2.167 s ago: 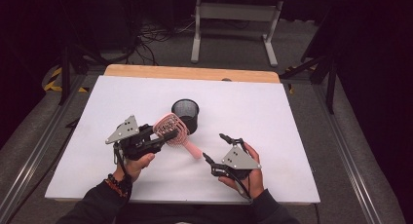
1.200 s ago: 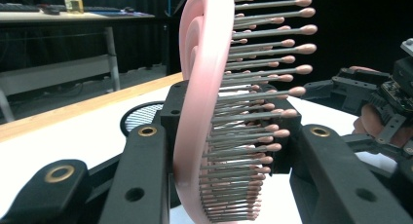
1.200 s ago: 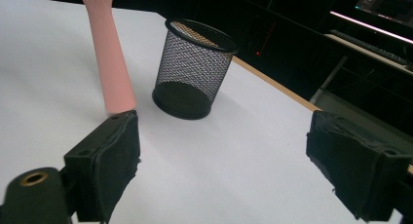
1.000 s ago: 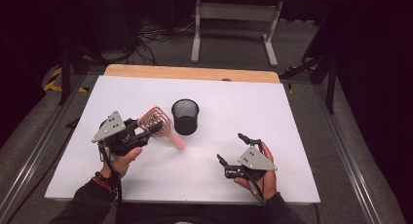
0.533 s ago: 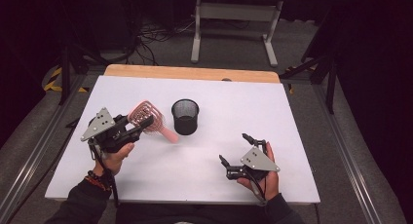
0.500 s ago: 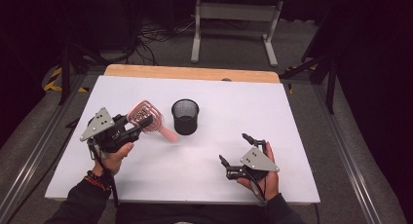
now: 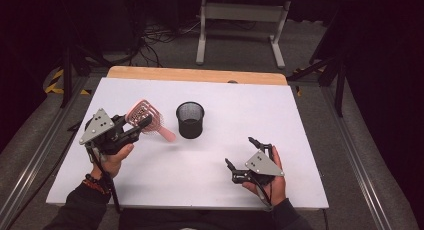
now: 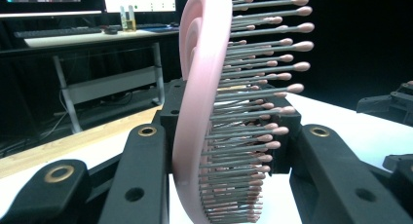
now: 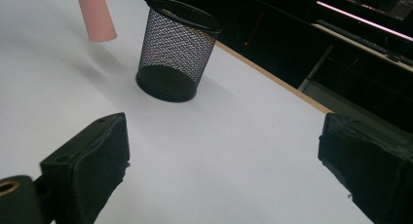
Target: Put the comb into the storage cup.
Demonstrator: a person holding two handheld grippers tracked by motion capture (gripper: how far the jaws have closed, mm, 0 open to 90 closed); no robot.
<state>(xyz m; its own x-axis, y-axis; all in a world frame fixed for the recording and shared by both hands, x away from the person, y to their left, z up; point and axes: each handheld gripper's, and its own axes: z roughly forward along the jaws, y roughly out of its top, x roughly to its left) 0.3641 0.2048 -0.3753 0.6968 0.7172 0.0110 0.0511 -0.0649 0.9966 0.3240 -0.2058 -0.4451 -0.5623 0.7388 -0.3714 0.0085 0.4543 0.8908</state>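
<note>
Left tool [image 7: 134, 131] clamps the pink hairbrush [image 7: 145, 118] by its paddle head, left of centre above the table [image 7: 300, 120]; handle free. Probably light, rigid plastic with yielding bristles. Right tool [image 7: 240, 157] gapes empty, lower right.

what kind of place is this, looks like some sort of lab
Probably a lab or recording workspace, not a home: a bare white table ringed by dark curtains, loose cables on grey carpet behind it, and desks with monitors and a keyboard.
</note>
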